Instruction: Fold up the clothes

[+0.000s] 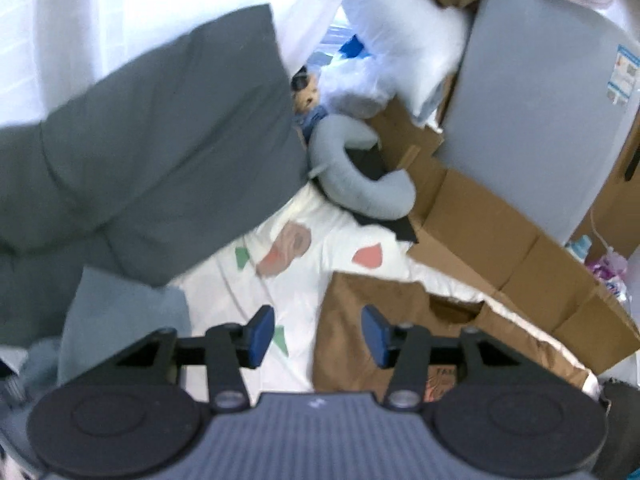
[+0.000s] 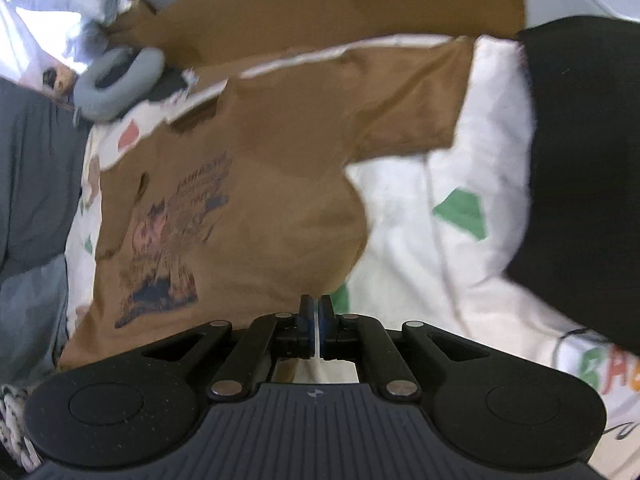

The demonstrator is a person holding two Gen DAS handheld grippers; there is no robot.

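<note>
White patterned bedsheet [image 2: 404, 240], brown T-shirt [image 2: 248, 184], grey pillow [image 1: 160, 140]

The left gripper [image 1: 318, 336] hovers with jaws wide apart. The right gripper [image 2: 316, 322] has its jaws pressed almost together.

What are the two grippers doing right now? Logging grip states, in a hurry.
Left gripper: open, holding nothing.
Right gripper: closed on the edge of the brown T-shirt.
</note>
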